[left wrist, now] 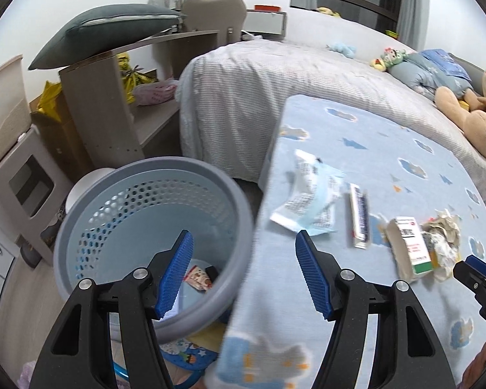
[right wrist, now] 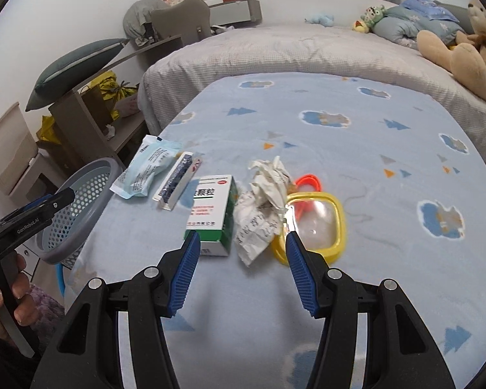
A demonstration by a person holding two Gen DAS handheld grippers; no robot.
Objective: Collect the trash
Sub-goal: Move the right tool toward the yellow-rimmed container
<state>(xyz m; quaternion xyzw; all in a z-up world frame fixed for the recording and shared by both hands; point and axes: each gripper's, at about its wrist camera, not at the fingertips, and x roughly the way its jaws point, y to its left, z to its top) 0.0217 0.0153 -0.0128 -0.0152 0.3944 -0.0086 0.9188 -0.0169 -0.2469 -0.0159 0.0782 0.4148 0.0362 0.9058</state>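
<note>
Left wrist view: the left gripper [left wrist: 243, 243] hangs with jaws wide and empty, straddling the rim of a perforated blue-grey waste basket [left wrist: 90, 214] beside a blue cloud-print blanket [left wrist: 388, 149]. A wrapper [left wrist: 199, 279] lies inside the basket.

Right wrist view: the right gripper [right wrist: 243, 243] gapes, holding nothing, above a green-and-white medicine box [right wrist: 215, 207], crumpled paper [right wrist: 262, 201] and a yellow-rimmed lid [right wrist: 338, 214] on the blanket.

The basket [left wrist: 152, 214] holds a small wrapper [left wrist: 198, 278], perhaps a snack packet, too blurred to read.
</note>
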